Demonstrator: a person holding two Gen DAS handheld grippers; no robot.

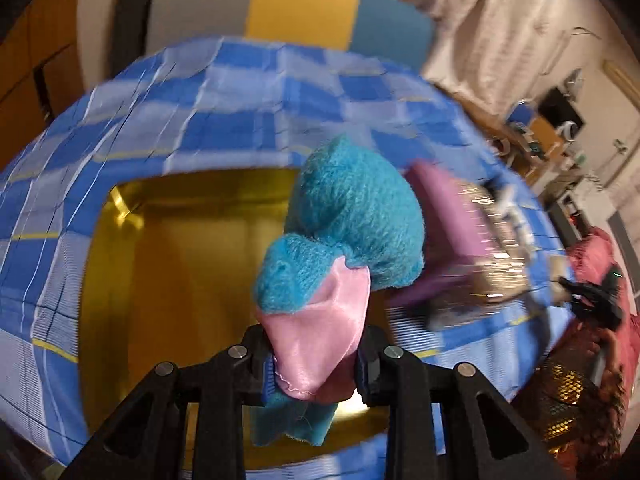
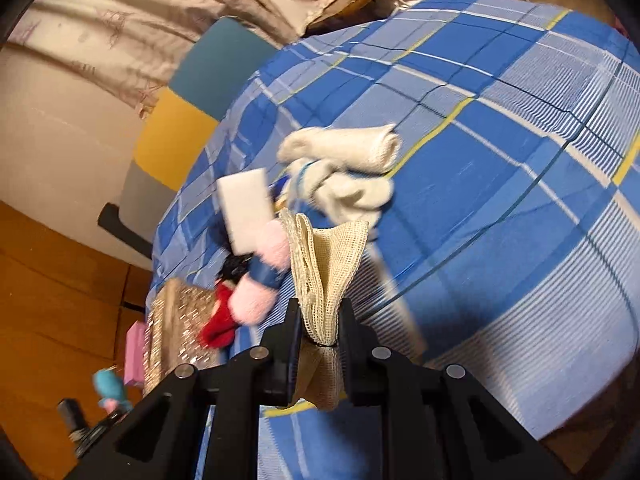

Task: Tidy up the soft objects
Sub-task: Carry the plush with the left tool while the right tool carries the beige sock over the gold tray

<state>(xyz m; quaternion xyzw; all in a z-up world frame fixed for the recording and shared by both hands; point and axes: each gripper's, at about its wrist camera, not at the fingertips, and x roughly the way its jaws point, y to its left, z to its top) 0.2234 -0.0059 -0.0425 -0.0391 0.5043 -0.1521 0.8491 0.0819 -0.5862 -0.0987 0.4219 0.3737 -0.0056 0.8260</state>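
My left gripper (image 1: 314,364) is shut on a teal plush toy (image 1: 352,220) by its pink satin part and holds it above a yellow bin (image 1: 180,264) set on the blue checked bedsheet (image 1: 240,120). My right gripper (image 2: 320,328) is shut on a cream mesh cloth (image 2: 324,264) and holds it above the sheet (image 2: 500,200). Beyond it lie white rolled socks (image 2: 344,168), a white sponge block (image 2: 248,208), a pink fluffy item with a blue band (image 2: 260,284) and a red soft item (image 2: 220,324). The teal toy shows small in the right wrist view (image 2: 110,390).
A sequined pouch with a purple side (image 1: 460,248) lies on the sheet right of the bin; it also shows in the right wrist view (image 2: 176,328). A colour-block headboard (image 1: 304,4) and curtains (image 1: 500,20) stand behind. A pink garment and a mesh basket (image 1: 568,392) are at the right.
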